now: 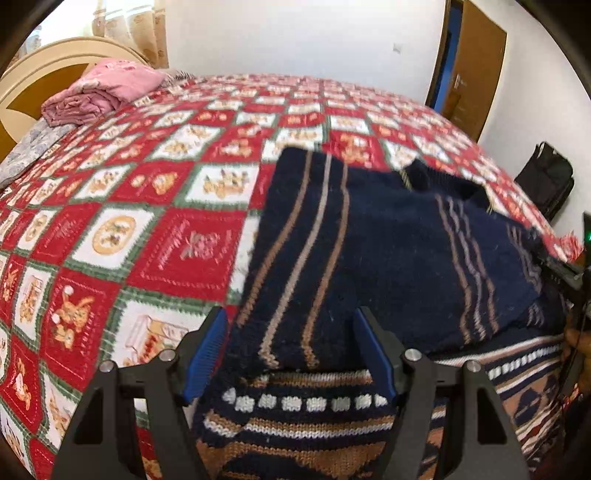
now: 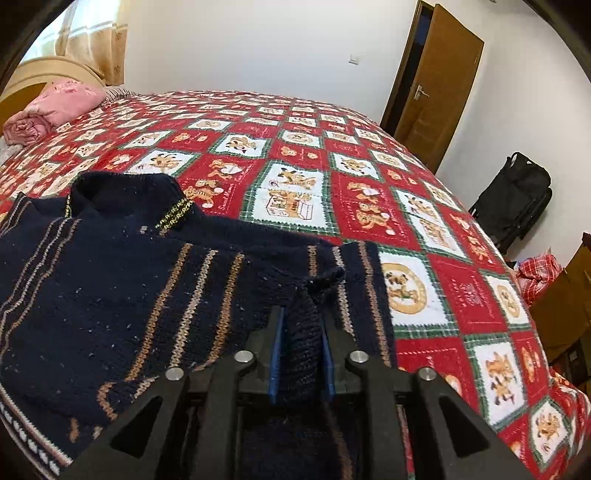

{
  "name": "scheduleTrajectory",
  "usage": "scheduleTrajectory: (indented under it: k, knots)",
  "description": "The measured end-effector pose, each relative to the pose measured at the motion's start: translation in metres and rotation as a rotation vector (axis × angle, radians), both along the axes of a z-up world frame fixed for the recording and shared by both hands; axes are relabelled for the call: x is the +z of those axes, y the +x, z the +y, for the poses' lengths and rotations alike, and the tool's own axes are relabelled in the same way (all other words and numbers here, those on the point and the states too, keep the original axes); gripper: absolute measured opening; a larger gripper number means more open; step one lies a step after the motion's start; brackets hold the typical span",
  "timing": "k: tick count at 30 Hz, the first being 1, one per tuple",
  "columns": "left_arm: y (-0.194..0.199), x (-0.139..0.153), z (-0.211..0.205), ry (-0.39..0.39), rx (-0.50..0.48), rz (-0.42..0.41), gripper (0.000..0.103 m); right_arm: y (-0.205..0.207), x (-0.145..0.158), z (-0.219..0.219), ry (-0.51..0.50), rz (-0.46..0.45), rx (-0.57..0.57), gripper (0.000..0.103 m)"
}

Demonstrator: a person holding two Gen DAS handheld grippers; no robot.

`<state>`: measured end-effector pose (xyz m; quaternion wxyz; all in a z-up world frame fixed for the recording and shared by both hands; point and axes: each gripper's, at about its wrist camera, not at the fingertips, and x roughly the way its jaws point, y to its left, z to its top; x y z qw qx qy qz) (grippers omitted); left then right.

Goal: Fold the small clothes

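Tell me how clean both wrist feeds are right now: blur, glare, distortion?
Left wrist view: sweater motion-blurred along its far edge, bedspread soft; fisheye bows the bed. Right wrist view: sharper, sweater knit crisp beside the right tool; bright window washes out the upper left corner.

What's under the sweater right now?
The sweater lies on the red patchwork bedspread. Anything else beneath it is covered. Its sleeve is folded over the body.

Red patchwork bedspread [image 2: 369,206], pink folded blanket [image 1: 99,90] – brown door [image 2: 436,85], black bag [image 2: 517,199]
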<state>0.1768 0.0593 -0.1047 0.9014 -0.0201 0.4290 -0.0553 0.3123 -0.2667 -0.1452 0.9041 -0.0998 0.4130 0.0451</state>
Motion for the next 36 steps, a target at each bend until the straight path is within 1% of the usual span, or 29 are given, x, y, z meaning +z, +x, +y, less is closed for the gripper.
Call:
scheduleTrajectory:
  k: [1, 4, 5, 6, 7, 8, 10, 12, 14, 15, 16, 17, 18, 20, 22, 23, 25, 26, 29, 31, 34, 36]
  knots:
    - [0.0, 0.0, 0.001, -0.002, 0.0, 0.002, 0.073, -0.005, 0.007, -0.004, 0.005, -0.007, -0.015, 0.024]
    - [-0.003, 0.008, 0.006, -0.02, -0.002, -0.019, 0.073, -0.033, 0.036, -0.014, -0.061, -0.123, -0.115, 0.024]
    - [-0.004, 0.012, 0.005, -0.015, -0.004, -0.042, 0.073, -0.041, 0.043, -0.014, -0.056, -0.148, -0.118, 0.024]
    - [-0.006, 0.015, 0.004, -0.007, -0.004, -0.059, 0.073, -0.05, 0.05, -0.011, -0.011, -0.159, -0.091, 0.024]
    - [-0.006, 0.017, 0.002, 0.002, -0.005, -0.074, 0.073, -0.054, 0.052, -0.007, 0.036, -0.146, -0.048, 0.024]
    - [-0.006, 0.018, -0.001, 0.005, -0.011, -0.081, 0.073, -0.058, 0.049, 0.005, 0.092, -0.1, 0.024, 0.024]
    - [-0.004, 0.016, -0.009, -0.003, -0.028, -0.068, 0.073, -0.062, 0.04, 0.024, 0.136, -0.039, 0.105, 0.024]
    - [-0.004, 0.014, -0.018, -0.018, -0.045, -0.057, 0.073, -0.064, 0.028, 0.043, 0.135, -0.016, 0.154, 0.024]
    - [-0.005, 0.012, -0.025, -0.004, -0.056, -0.058, 0.073, -0.061, 0.01, 0.056, 0.105, 0.02, 0.161, 0.024]
    - [-0.005, 0.01, -0.029, 0.013, -0.056, -0.059, 0.073, -0.059, 0.002, 0.058, 0.104, 0.045, 0.156, 0.024]
    - [-0.004, 0.007, -0.032, 0.037, -0.059, -0.059, 0.073, -0.058, -0.003, 0.057, 0.113, 0.049, 0.147, 0.024]
    - [-0.003, 0.002, -0.036, 0.076, -0.063, -0.055, 0.073, -0.06, -0.004, 0.055, 0.124, 0.03, 0.142, 0.024]
    - [-0.003, -0.001, -0.039, 0.111, -0.069, -0.058, 0.073, -0.06, -0.004, 0.053, 0.124, 0.032, 0.14, 0.024]
    - [-0.008, -0.002, -0.043, 0.15, -0.078, -0.096, 0.074, -0.064, -0.004, 0.053, 0.116, 0.029, 0.136, 0.024]
    - [-0.009, -0.003, -0.043, 0.159, -0.067, -0.105, 0.074, -0.064, -0.001, 0.053, 0.112, 0.042, 0.13, 0.024]
    - [-0.01, -0.003, -0.042, 0.152, -0.057, -0.103, 0.074, -0.065, 0.003, 0.051, 0.122, 0.066, 0.116, 0.024]
    - [-0.012, 0.0, -0.04, 0.131, -0.03, -0.092, 0.074, -0.07, 0.014, 0.044, 0.176, 0.1, 0.076, 0.024]
    - [-0.016, 0.004, -0.039, 0.12, -0.021, -0.09, 0.074, -0.075, 0.02, 0.042, 0.207, 0.099, 0.068, 0.024]
    - [-0.029, 0.015, -0.038, 0.097, -0.023, -0.105, 0.074, -0.1, 0.048, 0.04, 0.273, 0.047, 0.082, 0.024]
    - [-0.038, 0.023, -0.036, 0.086, -0.02, -0.12, 0.076, -0.117, 0.064, 0.038, 0.341, 0.021, 0.086, 0.024]
    - [-0.051, 0.033, -0.032, 0.066, -0.012, -0.135, 0.078, -0.139, 0.081, 0.031, 0.482, 0.026, 0.077, 0.025]
    - [-0.059, 0.039, -0.03, 0.05, -0.02, -0.143, 0.078, -0.151, 0.089, 0.028, 0.537, 0.026, 0.066, 0.025]
